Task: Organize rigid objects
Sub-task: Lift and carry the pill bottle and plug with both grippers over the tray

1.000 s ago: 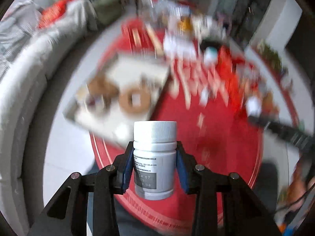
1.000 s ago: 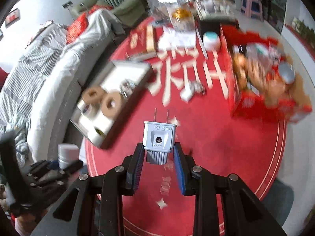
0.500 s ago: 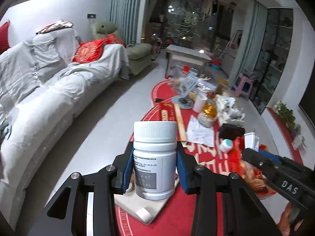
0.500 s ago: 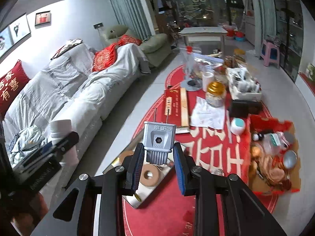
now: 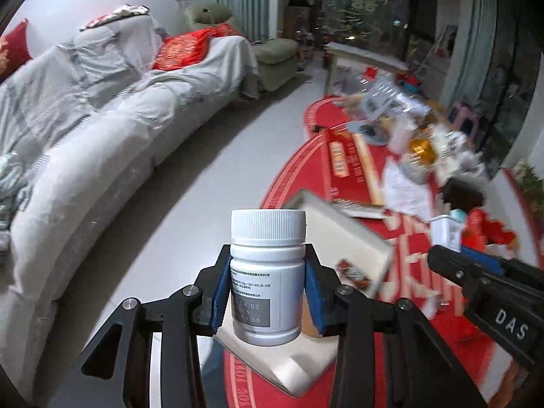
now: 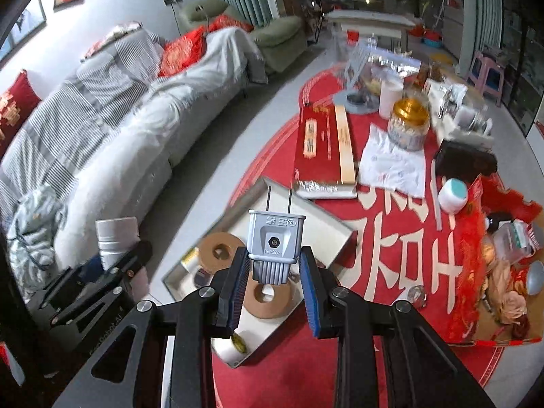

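- Above the tray (image 6: 336,234): right gripper (image 6: 274,280) clamps grey plug (image 6: 275,243), prongs forward, likely for sorting.
- Left gripper (image 5: 267,292) grips white bottle (image 5: 267,272) upright, cap clear, beside the tray (image 5: 353,234).

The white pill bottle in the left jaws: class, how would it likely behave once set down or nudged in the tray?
The white pill bottle looks like rigid plastic, so it should keep its shape. Held upright with a flat base, it would probably stand, though its height may make it tip if bumped. On its round side it would likely roll around the tray.
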`<action>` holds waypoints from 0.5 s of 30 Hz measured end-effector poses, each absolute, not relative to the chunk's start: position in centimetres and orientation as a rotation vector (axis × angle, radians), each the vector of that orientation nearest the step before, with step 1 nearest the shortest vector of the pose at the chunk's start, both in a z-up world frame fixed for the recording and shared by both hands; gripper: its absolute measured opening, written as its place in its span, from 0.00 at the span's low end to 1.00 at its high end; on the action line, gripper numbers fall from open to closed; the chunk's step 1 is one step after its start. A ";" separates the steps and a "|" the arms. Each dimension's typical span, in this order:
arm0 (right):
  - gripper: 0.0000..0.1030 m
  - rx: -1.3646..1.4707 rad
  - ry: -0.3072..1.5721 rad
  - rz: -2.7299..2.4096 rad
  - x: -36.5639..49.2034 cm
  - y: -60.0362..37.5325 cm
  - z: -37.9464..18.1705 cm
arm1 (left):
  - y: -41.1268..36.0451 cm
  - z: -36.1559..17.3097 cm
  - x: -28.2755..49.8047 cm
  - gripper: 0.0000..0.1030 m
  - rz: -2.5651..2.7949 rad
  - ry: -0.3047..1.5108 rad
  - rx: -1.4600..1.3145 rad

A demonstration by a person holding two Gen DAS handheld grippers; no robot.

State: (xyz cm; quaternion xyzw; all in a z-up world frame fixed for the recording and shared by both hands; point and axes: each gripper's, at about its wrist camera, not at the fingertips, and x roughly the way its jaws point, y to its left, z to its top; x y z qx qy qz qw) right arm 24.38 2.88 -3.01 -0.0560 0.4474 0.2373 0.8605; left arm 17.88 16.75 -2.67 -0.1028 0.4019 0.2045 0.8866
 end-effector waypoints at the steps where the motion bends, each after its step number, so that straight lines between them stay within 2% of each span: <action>1: 0.31 -0.144 0.941 0.493 24.6 3.2 -3.9 | 16.7 -3.5 18.1 0.41 0.428 0.852 -0.214; 7: 0.31 -0.185 1.007 0.479 26.1 3.7 -8.4 | 16.9 -8.2 19.4 0.41 0.409 0.950 -0.254; 15: 0.31 -0.173 1.056 0.454 28.0 3.5 -10.9 | 17.1 -9.8 20.5 0.41 0.407 0.986 -0.249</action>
